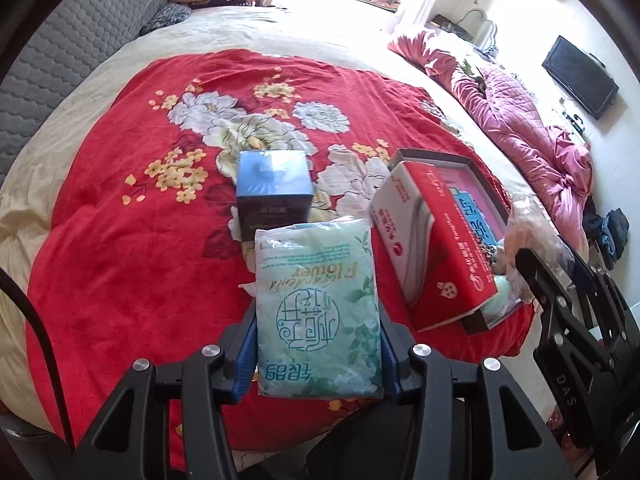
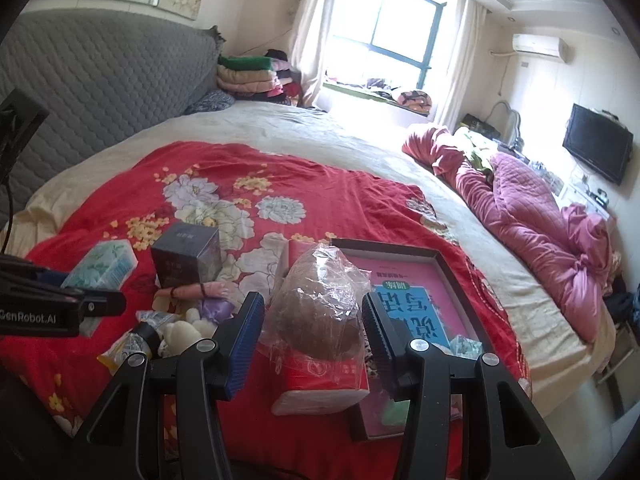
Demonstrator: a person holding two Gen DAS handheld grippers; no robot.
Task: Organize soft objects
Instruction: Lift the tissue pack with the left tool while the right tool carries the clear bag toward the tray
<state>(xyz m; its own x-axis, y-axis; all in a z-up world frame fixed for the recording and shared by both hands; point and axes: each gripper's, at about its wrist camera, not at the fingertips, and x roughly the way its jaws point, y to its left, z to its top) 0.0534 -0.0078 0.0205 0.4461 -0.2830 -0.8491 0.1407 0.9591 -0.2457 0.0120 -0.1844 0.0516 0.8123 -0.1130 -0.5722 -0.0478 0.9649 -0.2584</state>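
My left gripper is shut on a pale green tissue pack and holds it above the red floral blanket; the pack also shows in the right wrist view. My right gripper is open around a brown soft object in a clear plastic bag, its fingers not pressing it. The bag rests on a red tissue pack, which leans on a shallow pink-lined box. The red pack and box show at right in the left wrist view.
A dark blue box stands on the blanket ahead. Small soft toys and pouches lie left of my right gripper. A crumpled pink quilt lies at the right. Folded blankets are stacked by the grey headboard.
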